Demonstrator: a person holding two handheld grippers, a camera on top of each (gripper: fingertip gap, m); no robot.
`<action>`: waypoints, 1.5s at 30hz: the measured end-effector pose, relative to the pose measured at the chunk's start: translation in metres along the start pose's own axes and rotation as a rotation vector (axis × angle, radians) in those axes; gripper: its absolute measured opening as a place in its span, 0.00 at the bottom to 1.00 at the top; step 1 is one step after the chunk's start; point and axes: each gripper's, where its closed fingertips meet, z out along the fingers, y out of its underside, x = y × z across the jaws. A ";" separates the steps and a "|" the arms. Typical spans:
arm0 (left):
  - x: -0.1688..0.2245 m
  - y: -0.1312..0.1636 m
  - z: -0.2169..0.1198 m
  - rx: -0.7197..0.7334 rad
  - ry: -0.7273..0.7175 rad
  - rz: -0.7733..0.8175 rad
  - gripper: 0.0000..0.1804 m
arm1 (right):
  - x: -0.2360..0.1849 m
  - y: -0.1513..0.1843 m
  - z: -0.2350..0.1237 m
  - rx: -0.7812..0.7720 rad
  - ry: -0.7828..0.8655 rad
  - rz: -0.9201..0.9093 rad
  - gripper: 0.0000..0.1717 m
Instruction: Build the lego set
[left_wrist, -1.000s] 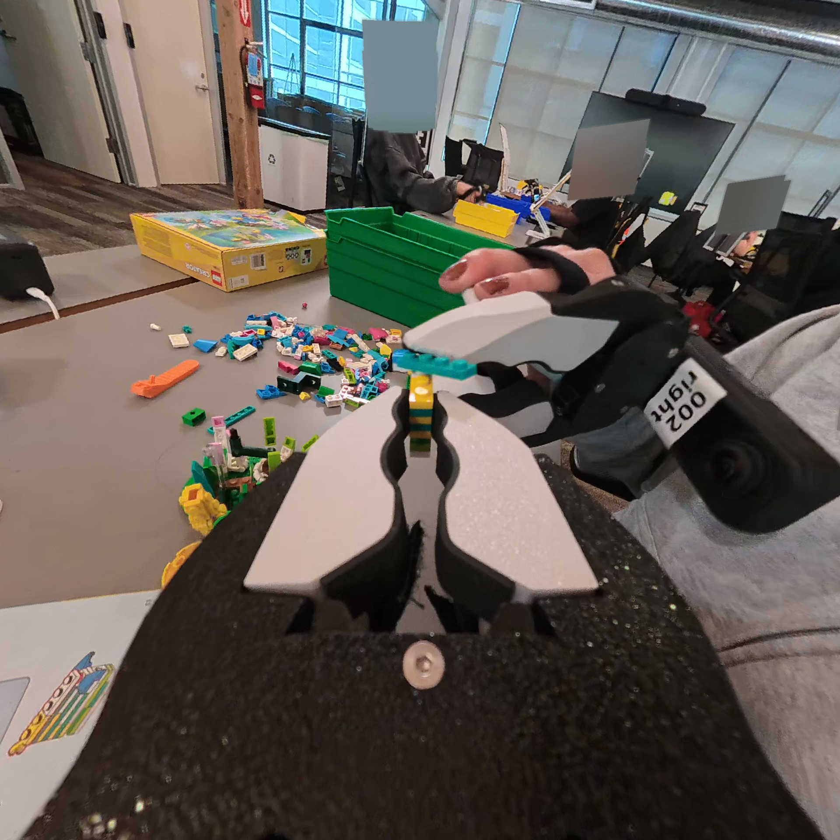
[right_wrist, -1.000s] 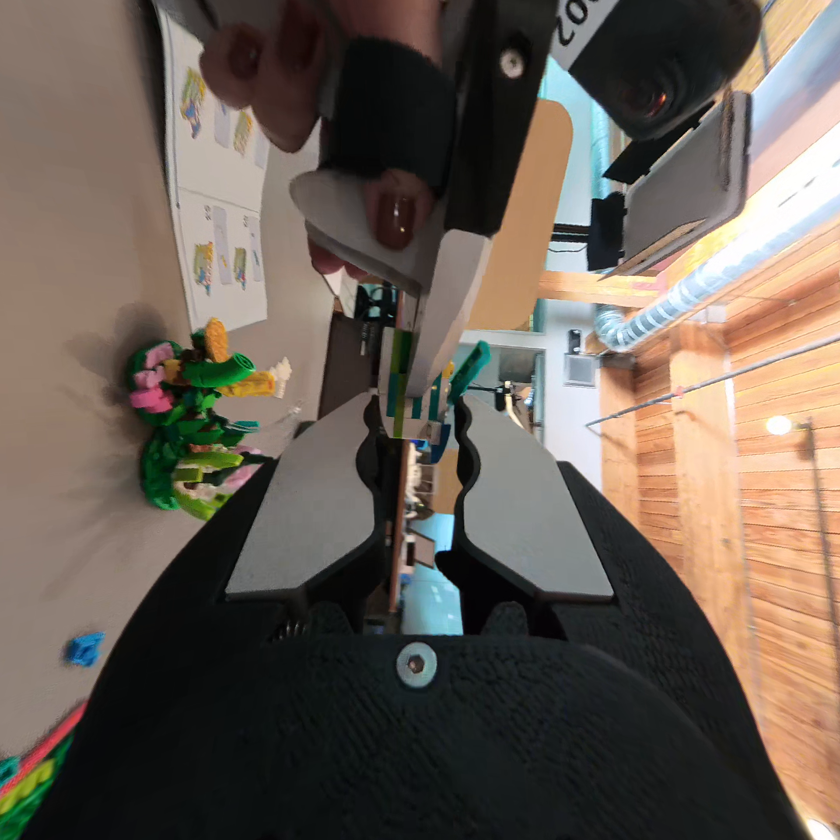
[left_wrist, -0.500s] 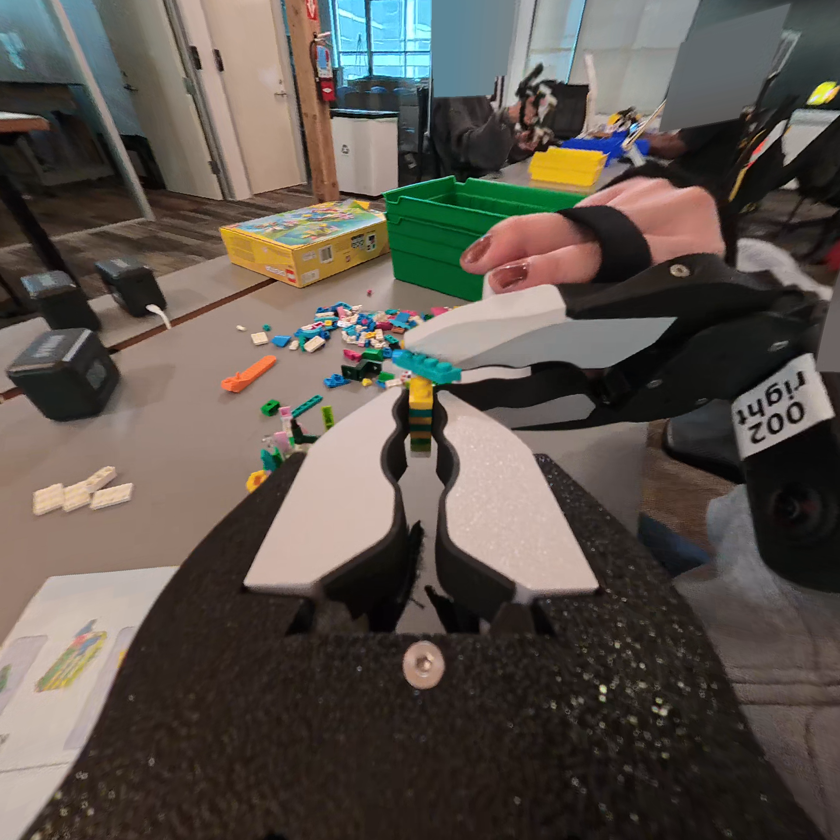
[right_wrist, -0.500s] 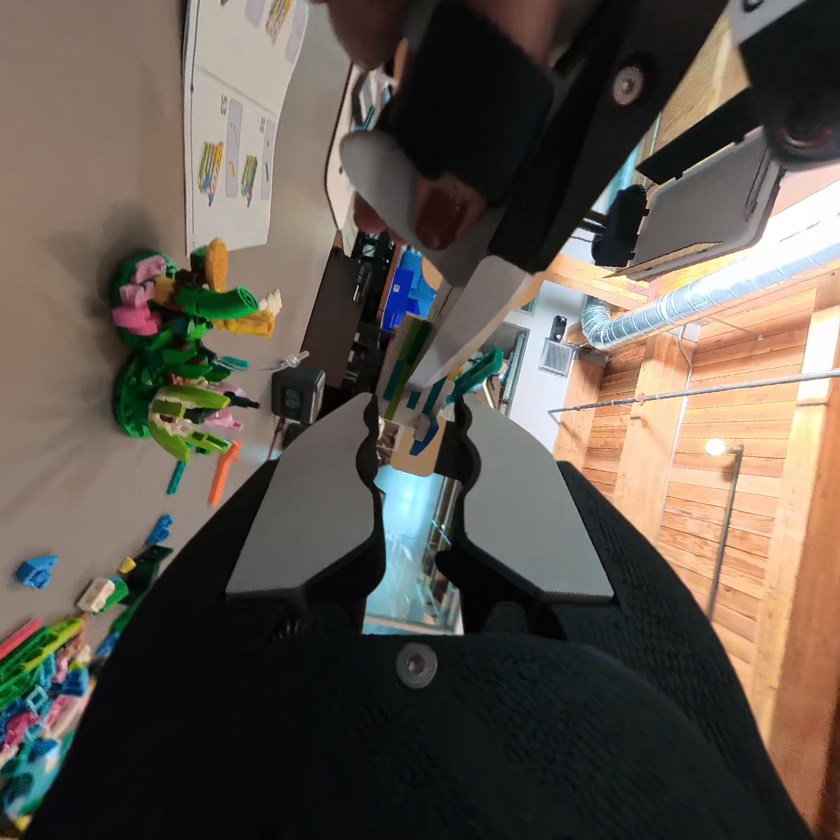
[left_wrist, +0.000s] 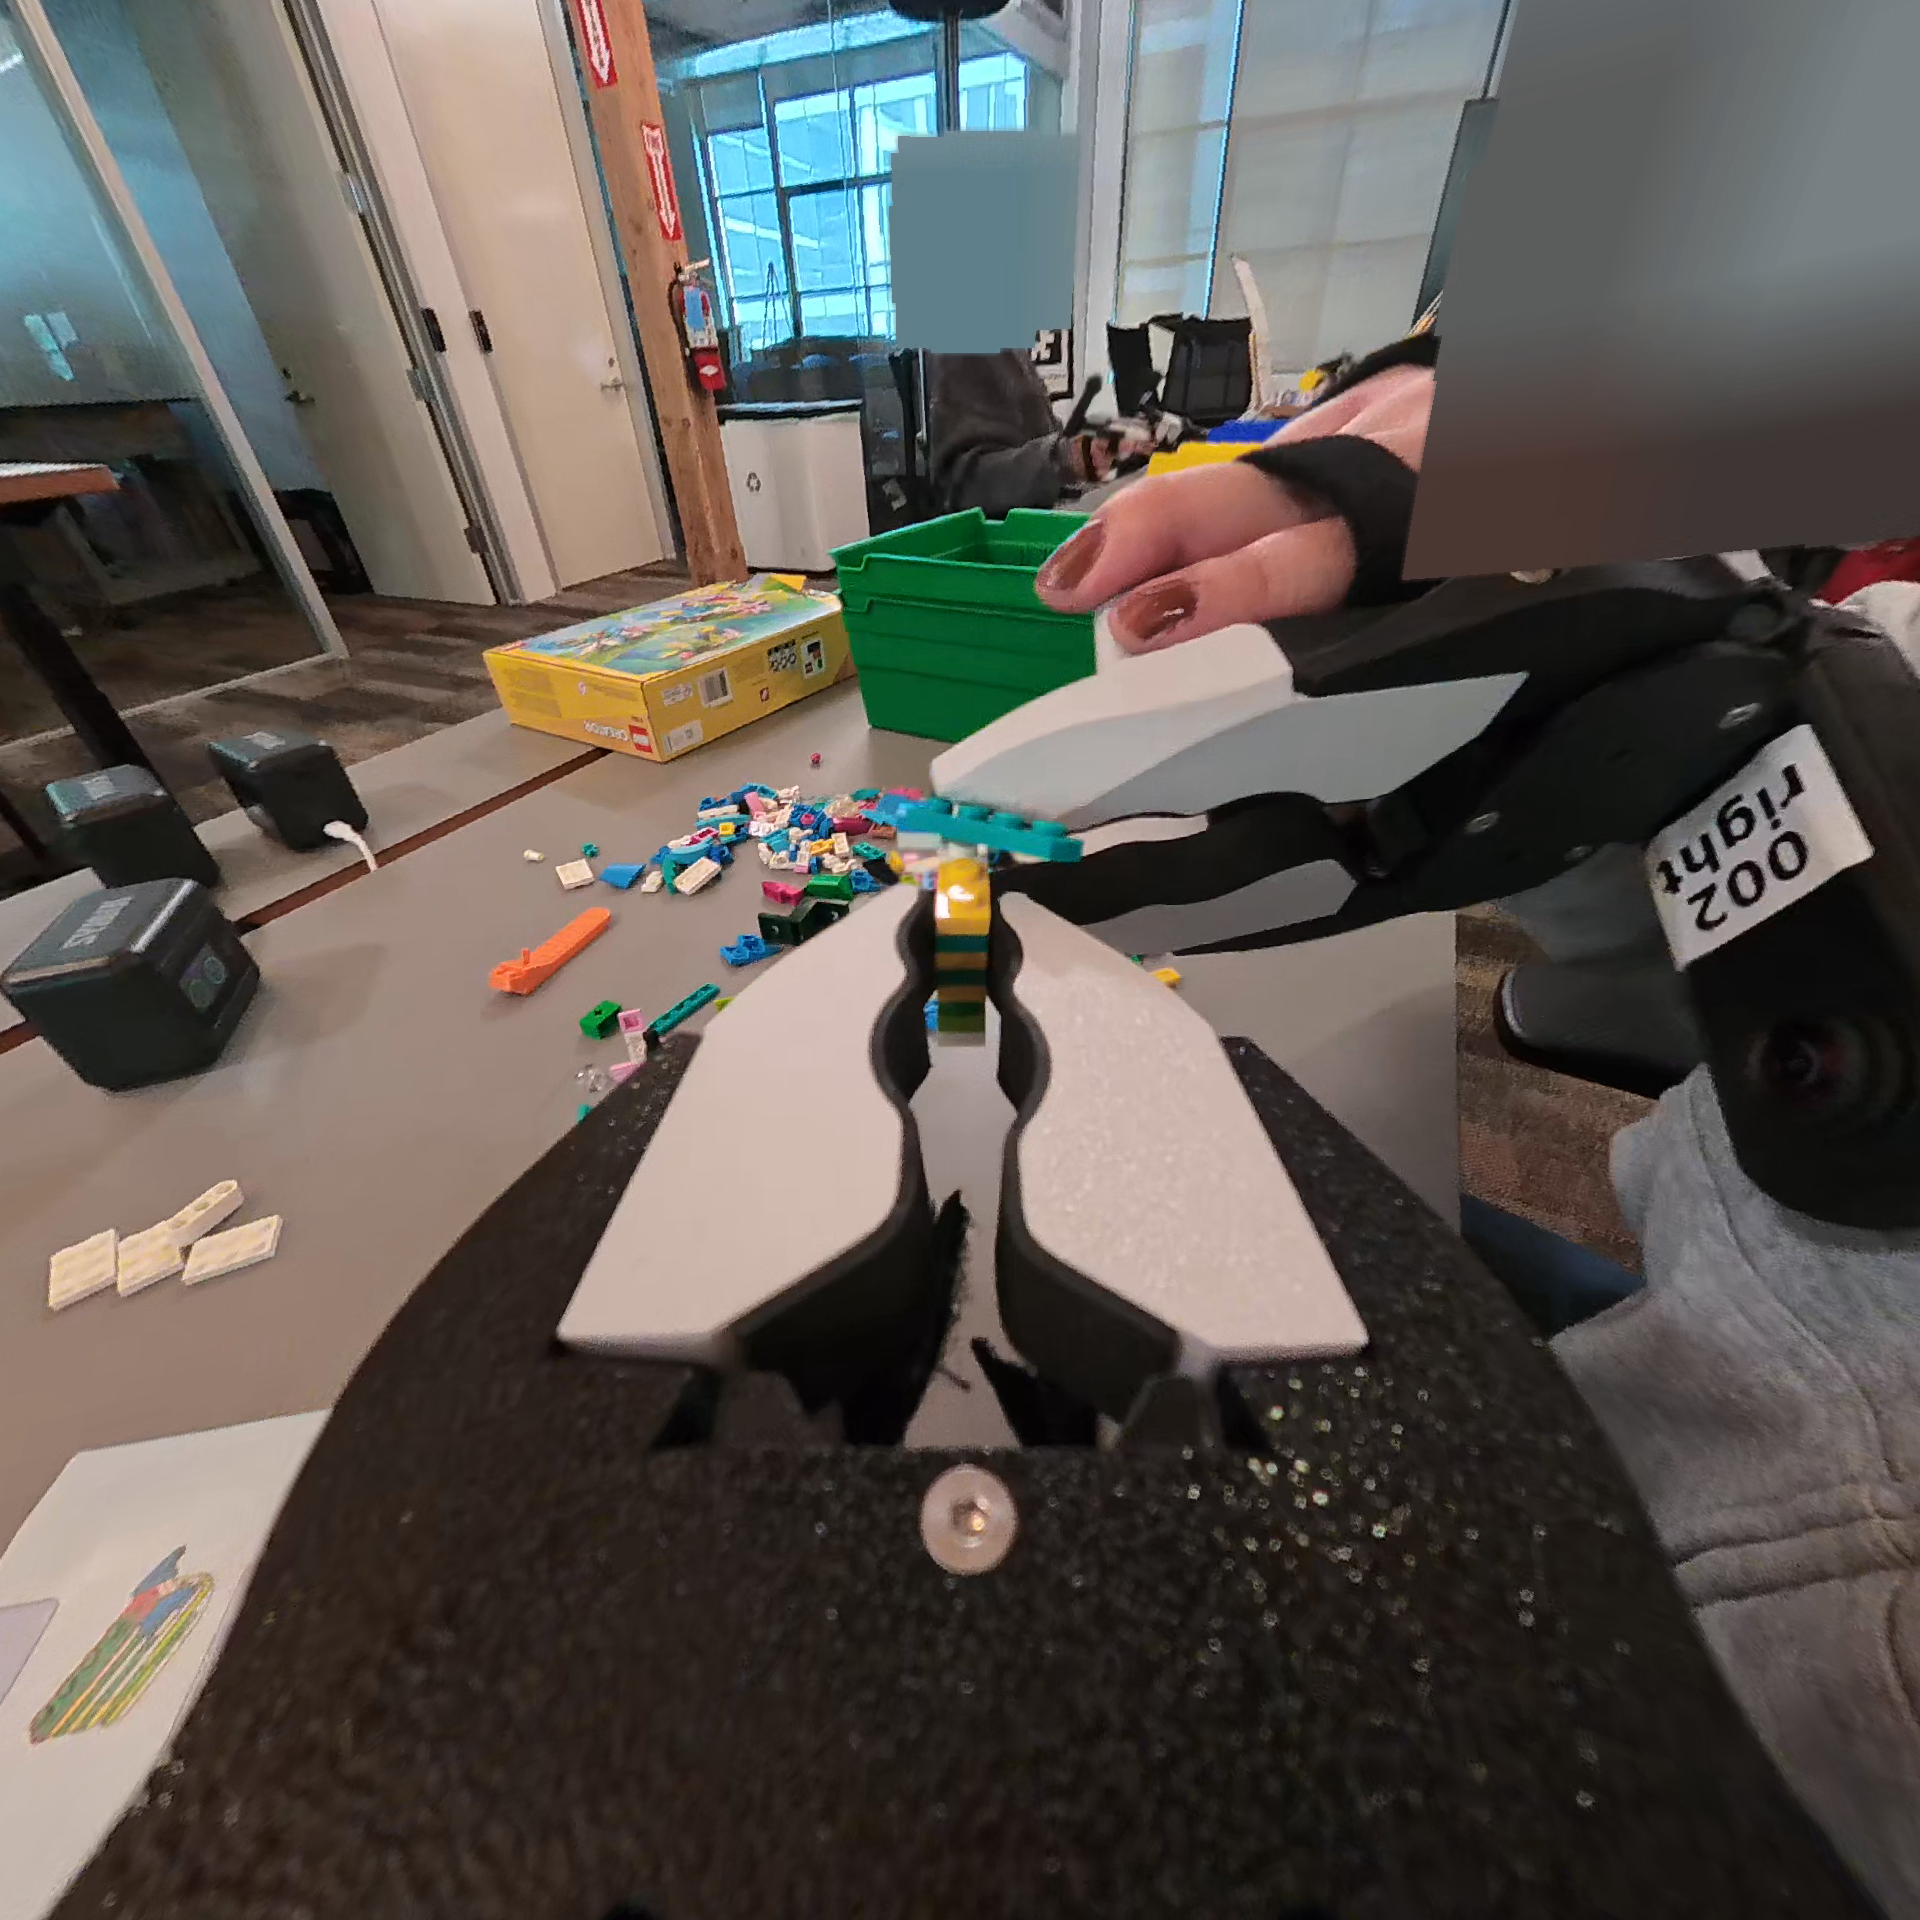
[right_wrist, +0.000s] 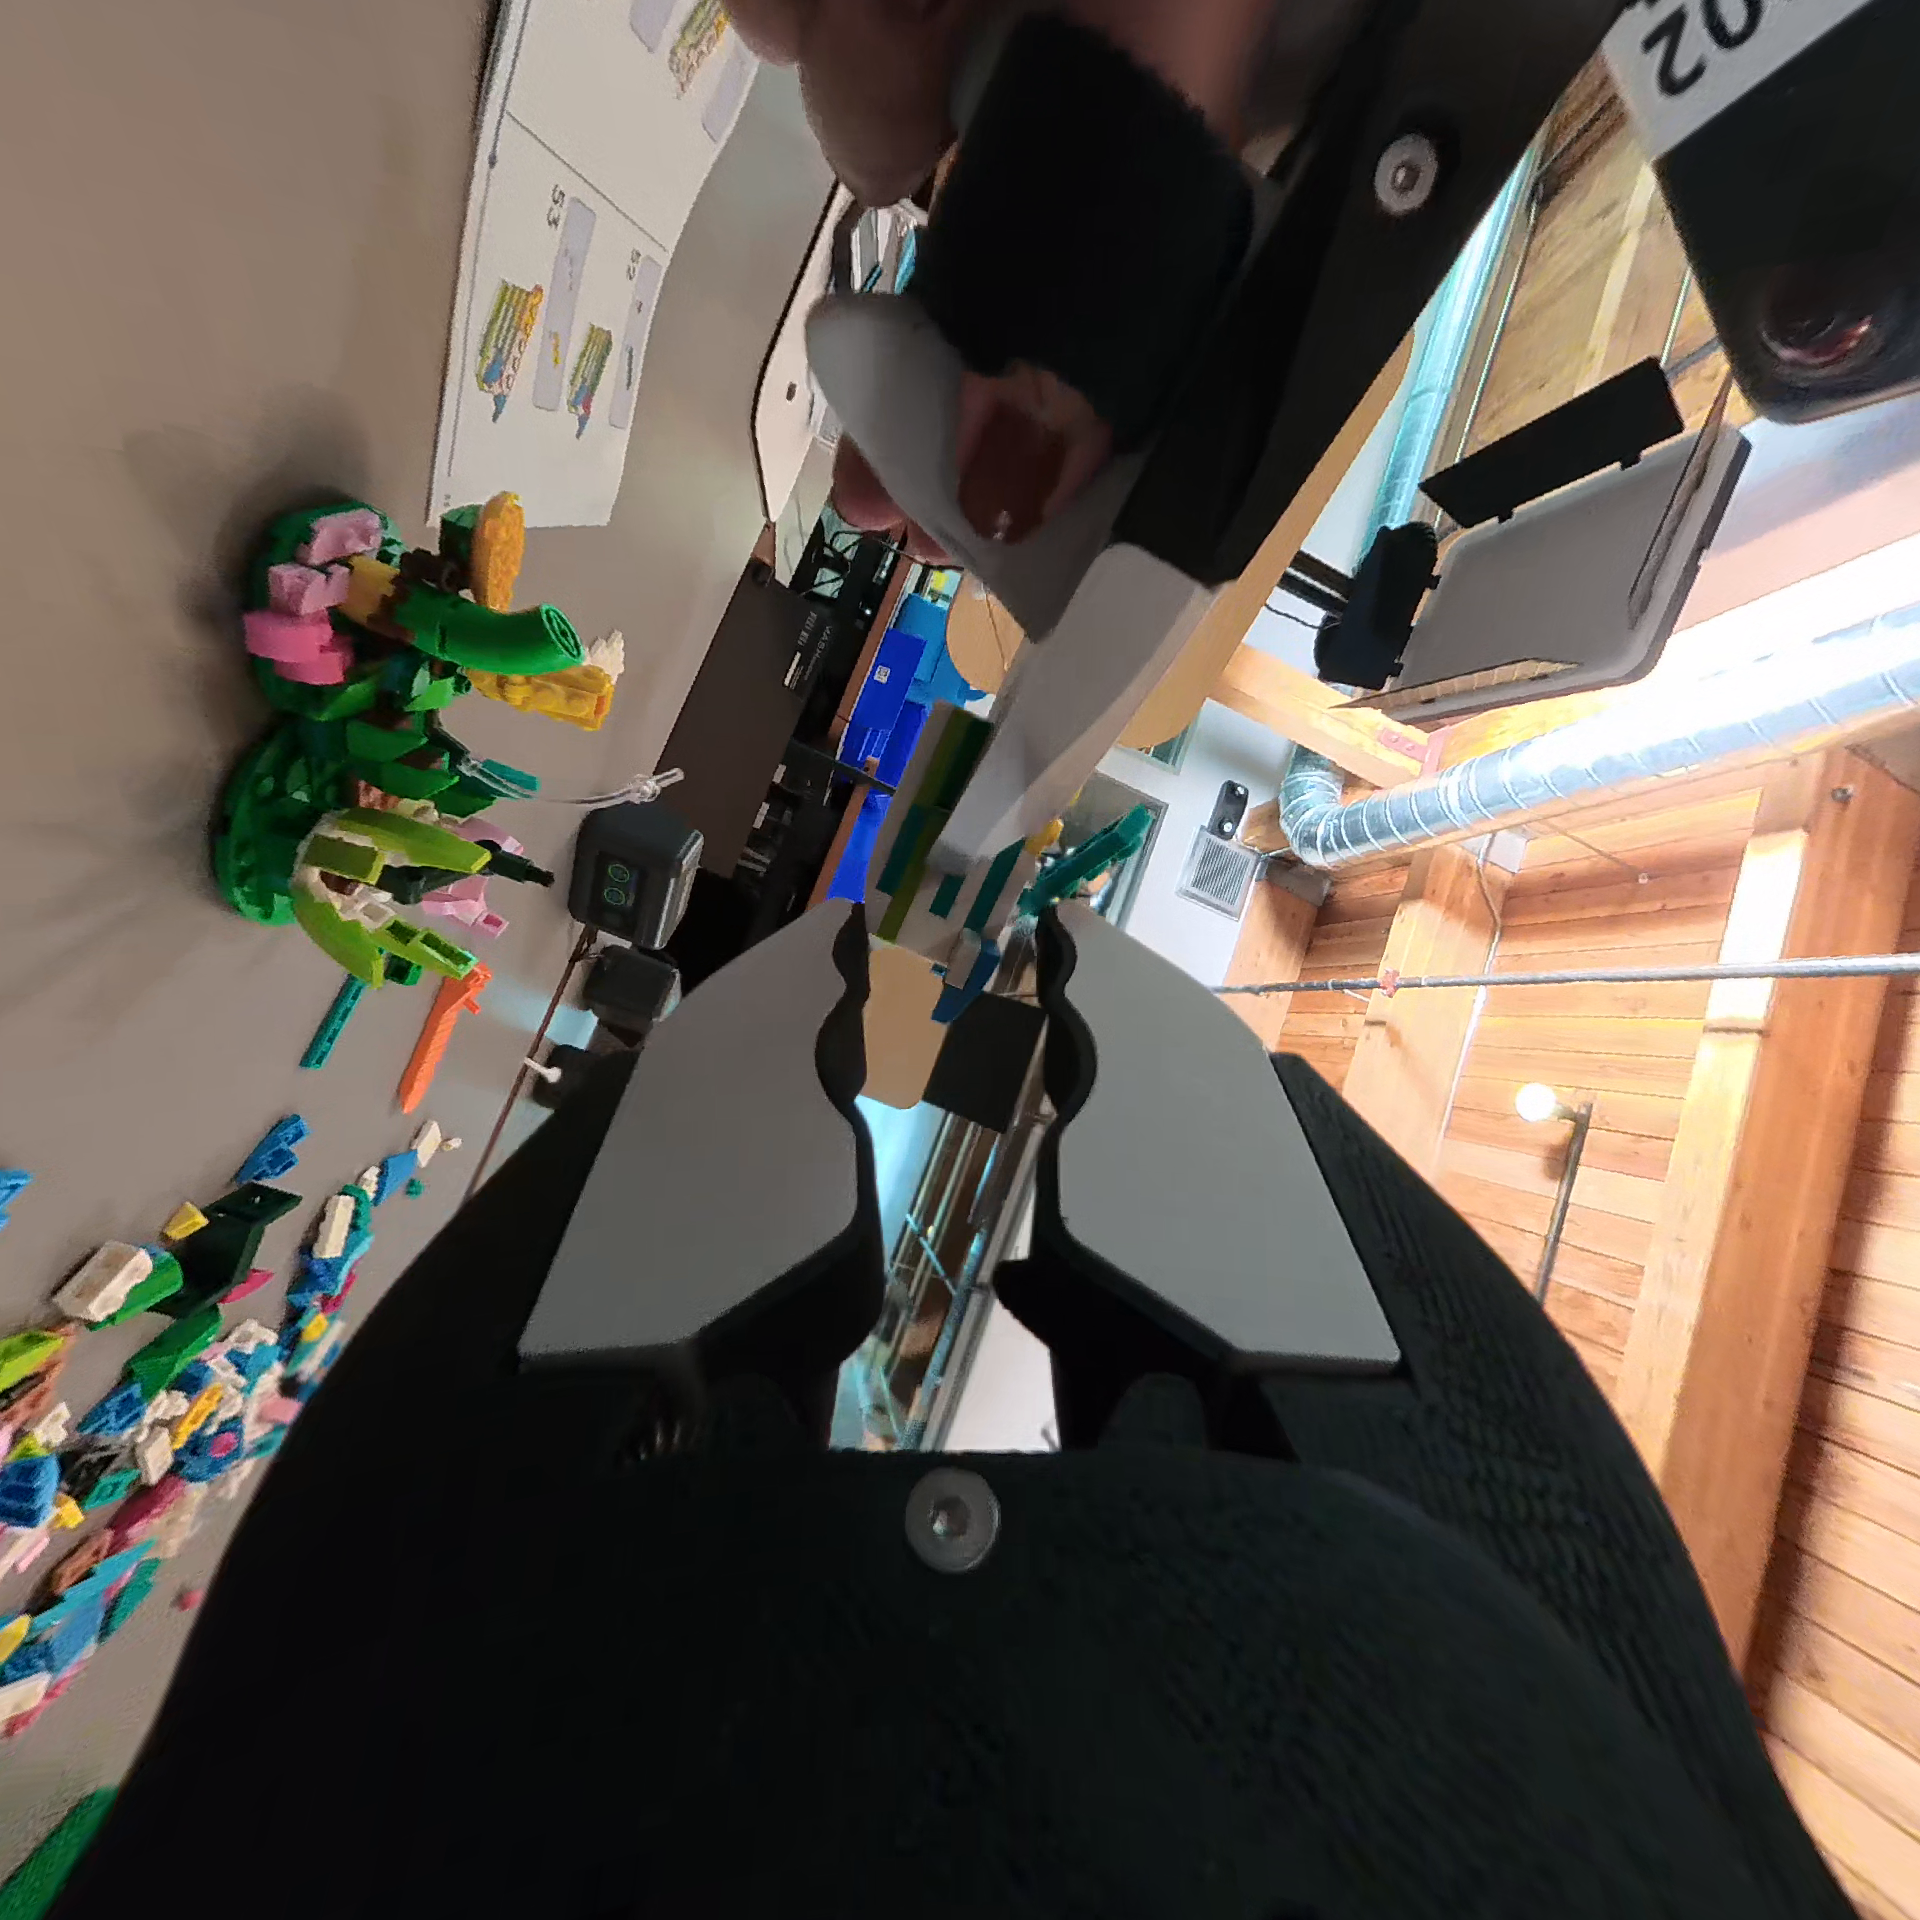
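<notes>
The small brick stack (left_wrist: 961, 961), striped yellow and green, stands upright between the fingers (left_wrist: 1091, 997) of the left gripper (left_wrist: 958, 971), which are nearly closed and press on its two sides; its long axis points up, away from the table (left_wrist: 364, 1039). On its top sits a teal plate (left_wrist: 987, 829), lying across. The right gripper (left_wrist: 1039, 821) comes from the right side, turned on its side, and its half-open fingers appear to close on this teal plate (right_wrist: 1081, 857), one above and one below. A hand (left_wrist: 1195, 566) rests on its upper finger. Loose bricks (left_wrist: 769, 842) lie behind, near a green bin (left_wrist: 966, 644).
</notes>
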 end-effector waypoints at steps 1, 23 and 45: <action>0.001 -0.001 0.000 0.015 0.009 -0.001 0.05 | 0.001 0.000 0.000 0.006 0.005 -0.012 0.17; -0.053 0.020 -0.028 0.177 -0.208 -0.010 0.05 | -0.061 0.012 -0.011 -0.020 -0.241 0.519 0.12; -0.055 0.037 -0.031 0.203 -0.309 0.199 0.05 | -0.079 -0.008 -0.079 -0.184 -0.047 1.266 0.08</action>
